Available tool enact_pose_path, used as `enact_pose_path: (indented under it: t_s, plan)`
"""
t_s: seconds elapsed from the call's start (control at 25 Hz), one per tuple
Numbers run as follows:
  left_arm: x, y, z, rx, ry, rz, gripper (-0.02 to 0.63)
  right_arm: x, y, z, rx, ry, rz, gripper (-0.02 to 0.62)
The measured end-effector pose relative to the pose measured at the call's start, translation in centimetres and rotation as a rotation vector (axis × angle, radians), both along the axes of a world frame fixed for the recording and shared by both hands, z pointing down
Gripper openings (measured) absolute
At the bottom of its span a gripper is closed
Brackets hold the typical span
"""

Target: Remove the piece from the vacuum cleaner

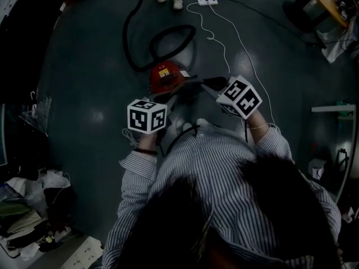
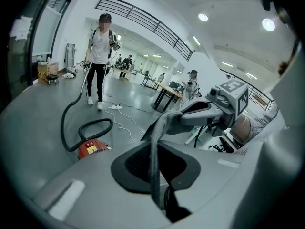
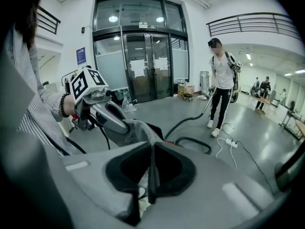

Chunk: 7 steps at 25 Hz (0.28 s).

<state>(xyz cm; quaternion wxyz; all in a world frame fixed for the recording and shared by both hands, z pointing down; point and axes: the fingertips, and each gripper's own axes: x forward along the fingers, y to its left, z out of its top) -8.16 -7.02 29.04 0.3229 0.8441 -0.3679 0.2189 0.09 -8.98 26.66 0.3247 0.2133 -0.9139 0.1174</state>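
Left gripper (image 2: 155,173): jaws closed on the piece (image 2: 153,147), a grey cloth strip running up out of the pads.

Right gripper (image 3: 151,175): jaws also clamped on that cloth, which shows as a thin fold between the pads.

I see the piece spanning the two grippers. Each gripper view shows the other one holding the far end, marker cube on top.

Vacuum (image 1: 164,78): red, on the floor just ahead of both grippers in the head view. From the left gripper view it sits lower left, apart from the cloth.

Hose (image 1: 132,35): black, looped beside the vacuum and trailing away across the floor.

White power strip (image 1: 207,2) with its cord lies further out.

A person (image 3: 221,75) stands past the vacuum, by the hose's far end.
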Motion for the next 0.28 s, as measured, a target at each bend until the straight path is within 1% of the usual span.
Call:
enact_pose_path:
  t_s: [0.28]
  plan:
    - [0.62,0.09,0.06,0.0,0.004,0.0,0.023,0.57,0.1,0.11,0.003,-0.013,0.011,0.025]
